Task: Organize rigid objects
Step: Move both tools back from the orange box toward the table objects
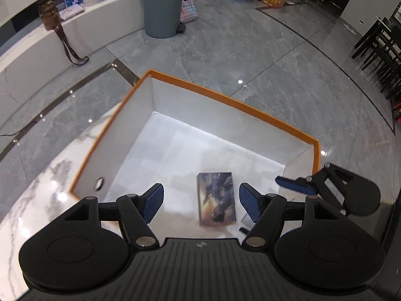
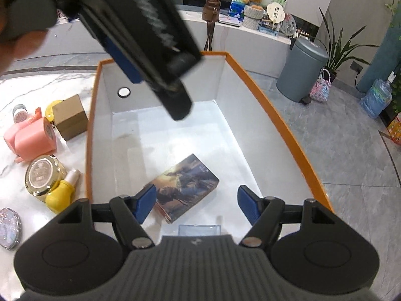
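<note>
An orange-rimmed white box (image 1: 233,101) (image 2: 288,125) stands on a marble table. A flat picture-printed box (image 1: 216,198) (image 2: 185,188) lies on its floor. A small clear case (image 2: 199,229) lies near it. My left gripper (image 1: 201,202) is open and empty, held above the printed box. My right gripper (image 2: 196,202) is open and empty, also over the box's inside. The right gripper shows at the left wrist view's right edge (image 1: 313,185). The left gripper's body (image 2: 140,30) crosses the top of the right wrist view.
Left of the box on the table are a brown cube box (image 2: 70,116), a pink container (image 2: 32,136), a gold-lidded jar (image 2: 45,174), a yellow bottle (image 2: 62,193) and a glittery compact (image 2: 8,228). A grey bin (image 1: 163,7) stands on the floor beyond.
</note>
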A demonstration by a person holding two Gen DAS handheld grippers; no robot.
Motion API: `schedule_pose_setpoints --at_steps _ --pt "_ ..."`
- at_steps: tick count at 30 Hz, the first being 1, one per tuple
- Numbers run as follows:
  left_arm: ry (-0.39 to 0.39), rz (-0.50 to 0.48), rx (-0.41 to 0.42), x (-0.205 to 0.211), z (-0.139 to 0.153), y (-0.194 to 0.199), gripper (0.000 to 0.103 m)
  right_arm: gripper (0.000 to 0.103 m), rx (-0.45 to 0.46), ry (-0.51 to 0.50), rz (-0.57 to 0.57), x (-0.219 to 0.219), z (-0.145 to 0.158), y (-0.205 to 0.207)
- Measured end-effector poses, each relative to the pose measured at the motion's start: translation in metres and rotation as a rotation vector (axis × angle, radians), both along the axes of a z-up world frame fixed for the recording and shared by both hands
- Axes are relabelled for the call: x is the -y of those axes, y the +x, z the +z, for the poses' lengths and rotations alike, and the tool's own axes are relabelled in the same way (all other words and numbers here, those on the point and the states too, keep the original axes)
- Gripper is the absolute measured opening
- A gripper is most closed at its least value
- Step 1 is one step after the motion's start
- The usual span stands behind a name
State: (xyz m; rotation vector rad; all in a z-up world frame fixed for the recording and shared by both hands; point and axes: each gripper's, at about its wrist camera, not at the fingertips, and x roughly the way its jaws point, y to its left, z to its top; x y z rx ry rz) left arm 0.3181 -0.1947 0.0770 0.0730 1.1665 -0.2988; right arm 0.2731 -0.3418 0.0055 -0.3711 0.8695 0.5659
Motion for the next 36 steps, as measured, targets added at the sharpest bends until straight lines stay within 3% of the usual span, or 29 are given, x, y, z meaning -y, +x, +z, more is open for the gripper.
schedule_pose_setpoints --at_steps 9,18,23,30,36 --pt "-0.006 0.061 0.057 -0.037 0.029 -0.047 0.081 0.071 0.049 0.009 0.027 -0.012 0.018 -0.027" --pt "-0.033 0.134 0.09 -0.073 0.034 -0.093 0.081 0.071 0.155 -0.007 0.076 -0.024 0.027 -0.059" --pt "-0.07 0.18 0.111 -0.098 0.023 -0.125 0.081 0.071 0.225 0.034 0.137 -0.028 0.036 -0.081" --pt "-0.092 0.248 0.124 -0.125 -0.008 -0.159 0.081 0.071 0.221 0.027 0.19 -0.04 0.028 -0.098" --pt "-0.086 0.274 0.193 -0.132 -0.037 -0.202 0.082 0.071 0.205 0.059 0.211 -0.052 0.024 -0.109"
